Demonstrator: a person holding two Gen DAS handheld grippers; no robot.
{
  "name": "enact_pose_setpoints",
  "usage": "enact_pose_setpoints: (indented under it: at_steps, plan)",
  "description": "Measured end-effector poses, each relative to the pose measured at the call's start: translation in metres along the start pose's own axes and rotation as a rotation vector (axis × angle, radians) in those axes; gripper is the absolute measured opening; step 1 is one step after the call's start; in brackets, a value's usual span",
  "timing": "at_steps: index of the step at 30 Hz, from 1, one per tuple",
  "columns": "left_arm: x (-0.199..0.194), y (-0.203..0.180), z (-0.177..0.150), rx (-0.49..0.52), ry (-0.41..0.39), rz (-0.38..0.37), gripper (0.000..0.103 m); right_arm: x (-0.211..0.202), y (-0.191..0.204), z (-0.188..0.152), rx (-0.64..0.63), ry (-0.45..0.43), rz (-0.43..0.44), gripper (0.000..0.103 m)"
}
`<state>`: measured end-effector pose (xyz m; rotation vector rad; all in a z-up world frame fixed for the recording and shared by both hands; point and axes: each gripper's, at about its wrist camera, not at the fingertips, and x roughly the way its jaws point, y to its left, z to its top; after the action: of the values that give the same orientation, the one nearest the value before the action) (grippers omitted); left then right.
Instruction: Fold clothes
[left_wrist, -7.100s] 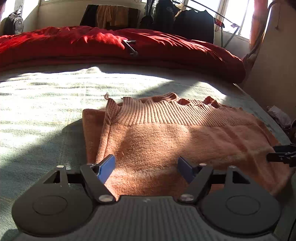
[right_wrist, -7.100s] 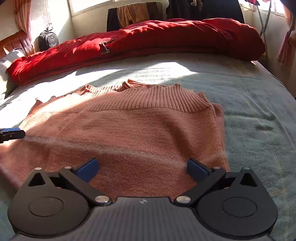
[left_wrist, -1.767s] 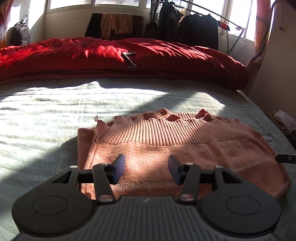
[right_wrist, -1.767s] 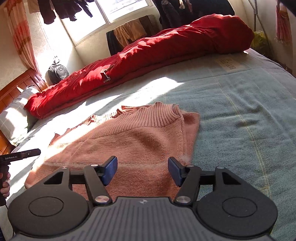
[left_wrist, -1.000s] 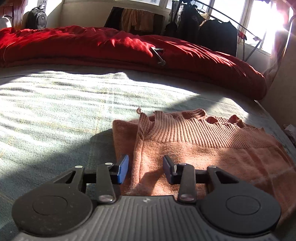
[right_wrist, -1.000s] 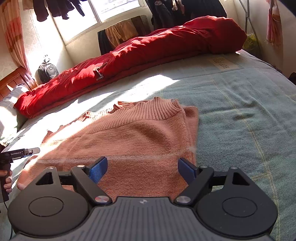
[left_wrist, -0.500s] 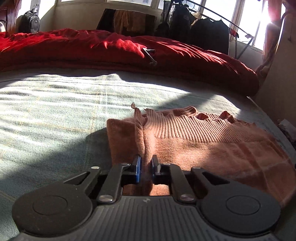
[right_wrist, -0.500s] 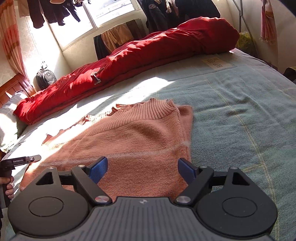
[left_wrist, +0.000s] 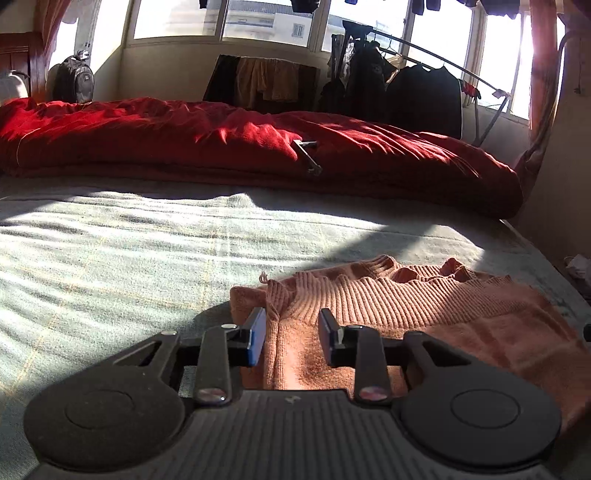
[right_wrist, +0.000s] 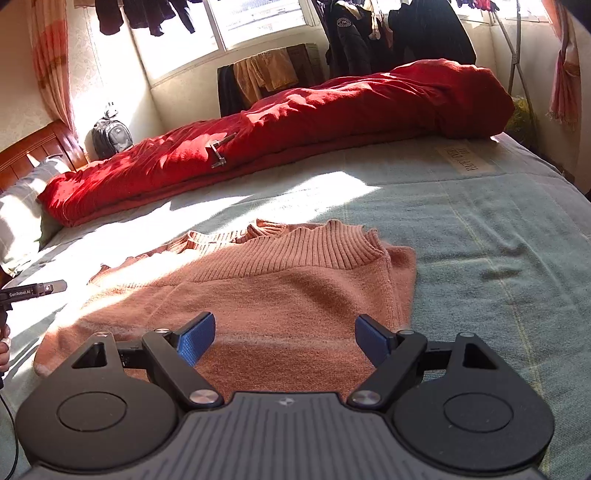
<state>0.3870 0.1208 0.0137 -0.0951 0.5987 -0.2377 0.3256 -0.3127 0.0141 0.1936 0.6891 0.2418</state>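
A salmon-pink knit sweater (left_wrist: 424, 306) lies folded on the bed, its ribbed hem toward the far side. My left gripper (left_wrist: 292, 338) hovers at the sweater's left edge. Its jaws are opening, the folded edge lies between the blue pads (left_wrist: 256, 338), and they do not press on it. In the right wrist view the sweater (right_wrist: 288, 288) spreads out to the left. My right gripper (right_wrist: 284, 338) stands wide open just above its near right part, with nothing gripped. The left gripper's tip (right_wrist: 37, 288) and a hand show at that view's left edge.
A grey-green blanket (left_wrist: 110, 251) covers the bed. A rolled red duvet (left_wrist: 258, 147) with a small metal tool (left_wrist: 306, 155) on it lies along the far side. Behind are a backpack (left_wrist: 75, 79), hanging clothes (left_wrist: 406, 92) and windows. A pillow (right_wrist: 18, 214) and wooden headboard are at the left.
Half a second ago the left jaws were nearly shut on the sweater's left edge; now they have parted and the gripper has lifted a little. The right gripper stays wide open.
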Motion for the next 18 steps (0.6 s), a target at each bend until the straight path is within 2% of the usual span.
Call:
enact_pose_setpoints:
  at_steps: [3,5,7,9,11,14,16,18]
  plan:
    - [0.012,-0.021,-0.004,0.070,0.032,-0.071,0.047,0.021,0.001,0.000,-0.032,0.035,-0.037,0.086]
    - [0.026,-0.018,-0.012,0.047,0.087,-0.044,0.047,0.031,-0.001,-0.005,-0.032,0.051,-0.054,0.087]
    - [0.040,-0.013,-0.020,0.021,0.143,-0.014,0.047,0.039,-0.004,-0.011,-0.023,0.060,-0.062,0.091]
    - [0.037,-0.006,-0.022,-0.026,0.141,-0.012,0.048,0.043,-0.006,-0.015,-0.010,0.064,-0.055,0.103]
    - [0.033,0.002,-0.024,-0.075,0.134,-0.011,0.046,0.046,-0.007,-0.018,-0.003,0.068,-0.043,0.103]
    - [0.015,-0.009,-0.020,-0.057,0.116,-0.061,0.046,0.048,0.000,-0.018,-0.065,0.094,-0.058,0.103]
    - [0.003,-0.018,-0.020,-0.042,0.107,-0.103,0.050,0.047,0.004,-0.009,-0.073,0.117,-0.060,0.103]
    - [-0.001,-0.025,-0.024,-0.032,0.126,-0.119,0.055,0.043,0.006,0.004,-0.051,0.108,-0.025,0.103]
